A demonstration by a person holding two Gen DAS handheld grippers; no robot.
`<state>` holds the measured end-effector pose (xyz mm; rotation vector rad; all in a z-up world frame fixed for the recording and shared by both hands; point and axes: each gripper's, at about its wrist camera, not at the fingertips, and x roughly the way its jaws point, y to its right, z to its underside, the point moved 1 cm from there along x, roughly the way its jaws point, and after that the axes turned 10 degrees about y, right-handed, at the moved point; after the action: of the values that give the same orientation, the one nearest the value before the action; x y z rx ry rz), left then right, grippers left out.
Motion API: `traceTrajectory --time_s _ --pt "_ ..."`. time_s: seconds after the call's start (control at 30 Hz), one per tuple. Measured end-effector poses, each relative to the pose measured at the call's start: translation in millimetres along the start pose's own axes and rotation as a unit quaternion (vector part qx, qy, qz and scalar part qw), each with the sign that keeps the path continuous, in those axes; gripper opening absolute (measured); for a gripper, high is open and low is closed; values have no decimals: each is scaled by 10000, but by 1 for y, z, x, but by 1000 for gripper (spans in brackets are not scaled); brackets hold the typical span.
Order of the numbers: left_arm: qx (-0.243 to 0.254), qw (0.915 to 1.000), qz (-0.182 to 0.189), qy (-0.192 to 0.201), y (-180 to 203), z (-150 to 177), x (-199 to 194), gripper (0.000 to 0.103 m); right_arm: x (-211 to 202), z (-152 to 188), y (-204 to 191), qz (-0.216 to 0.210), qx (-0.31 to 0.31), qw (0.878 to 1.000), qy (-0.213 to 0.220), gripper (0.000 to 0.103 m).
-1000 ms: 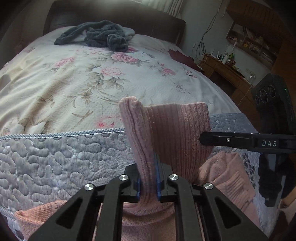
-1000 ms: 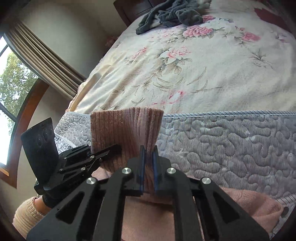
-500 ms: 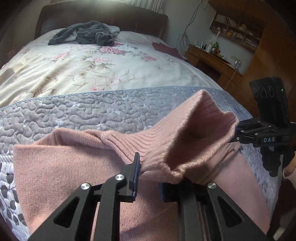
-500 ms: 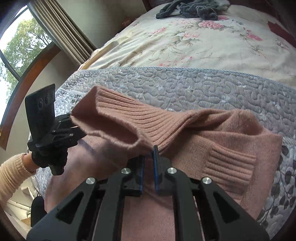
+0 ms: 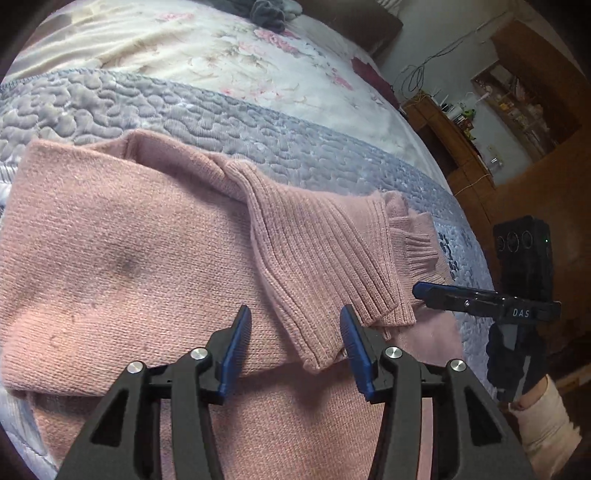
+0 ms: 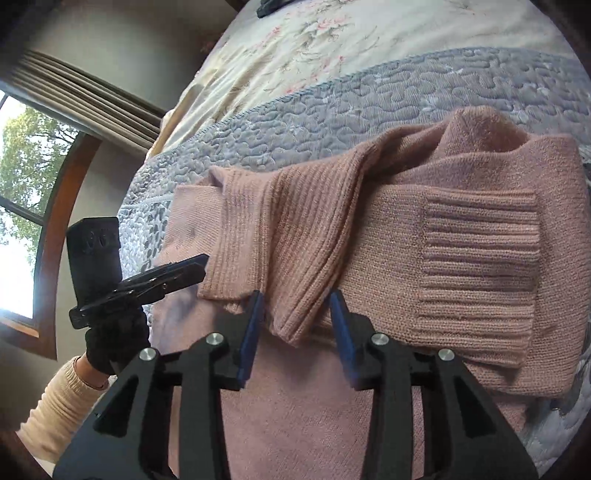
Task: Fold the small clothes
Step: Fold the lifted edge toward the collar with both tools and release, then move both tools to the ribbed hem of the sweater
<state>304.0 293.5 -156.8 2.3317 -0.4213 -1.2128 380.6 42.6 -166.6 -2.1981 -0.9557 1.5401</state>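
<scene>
A pink knitted sweater (image 5: 129, 258) lies on the grey quilted bedspread (image 5: 221, 122), its ribbed hem band (image 5: 317, 266) folded back over the body. My left gripper (image 5: 295, 332) stands open, its blue-padded fingers either side of one end of that band. In the right wrist view the sweater (image 6: 406, 240) shows a ribbed cuff (image 6: 480, 266) lying flat on the right. My right gripper (image 6: 295, 317) is open too, straddling the band's other end (image 6: 295, 258). Each gripper appears at the other view's edge.
The bed carries a floral sheet (image 5: 229, 48) beyond the grey bedspread, with a dark grey garment (image 5: 266, 14) near the headboard. A wooden cabinet (image 5: 461, 147) stands to the right of the bed; a window with curtains (image 6: 55, 122) lies to the left.
Both grippers carried the held ribbed hem down from upright onto the sweater's body, then opened and let it go. The band now rests flat across the sweater.
</scene>
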Motion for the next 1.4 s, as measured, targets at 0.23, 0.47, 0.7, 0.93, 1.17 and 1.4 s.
traceTrajectory --time_s 0.23,0.47,0.7,0.93,1.17,1.4 --pt "-50 10000 -21 -2 6 -5 16 12 20 -1 0 -128 197 9997 -91 8" --pt "183 9991 -274 270 -7 -19 12 12 0 -20 13 123 191 9993 301 7" --pt "202 9990 -357 182 -16 -6 21 14 24 2 32 370 281 9988 150 7" --pt "108 9920 -1231 244 10 21 -41 42 -61 39 12 -152 398 9950 903 39" --pt "597 9703 -2325 311 46 138 -155 62 -168 183 -17 1204 128 9874 1019 45" --pt "371 9610 -2739 -14 33 232 -228 64 -219 294 -23 1830 223 9796 803 54"
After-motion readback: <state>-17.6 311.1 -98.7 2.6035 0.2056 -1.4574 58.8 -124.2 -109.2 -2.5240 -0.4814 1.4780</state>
